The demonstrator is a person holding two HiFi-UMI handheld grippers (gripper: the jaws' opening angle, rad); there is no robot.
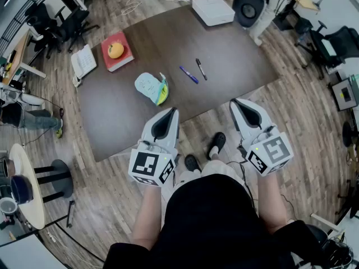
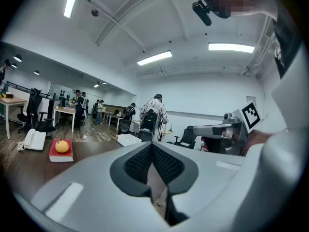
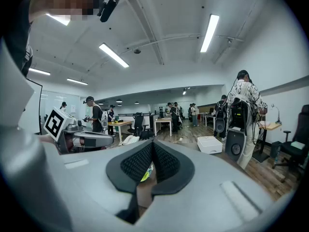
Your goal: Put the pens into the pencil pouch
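The left gripper is held out in front, near level, its jaws pressed together with nothing between. The right gripper is held alongside, well apart, its jaws likewise closed and empty.

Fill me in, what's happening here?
A person stands at the near edge of the table with a tool in each hand. The left tool and right tool are both shut and empty, held by that edge. The blue pen and black pen lie loose on the table, right of the pencil pouch. Nothing is picked up yet.
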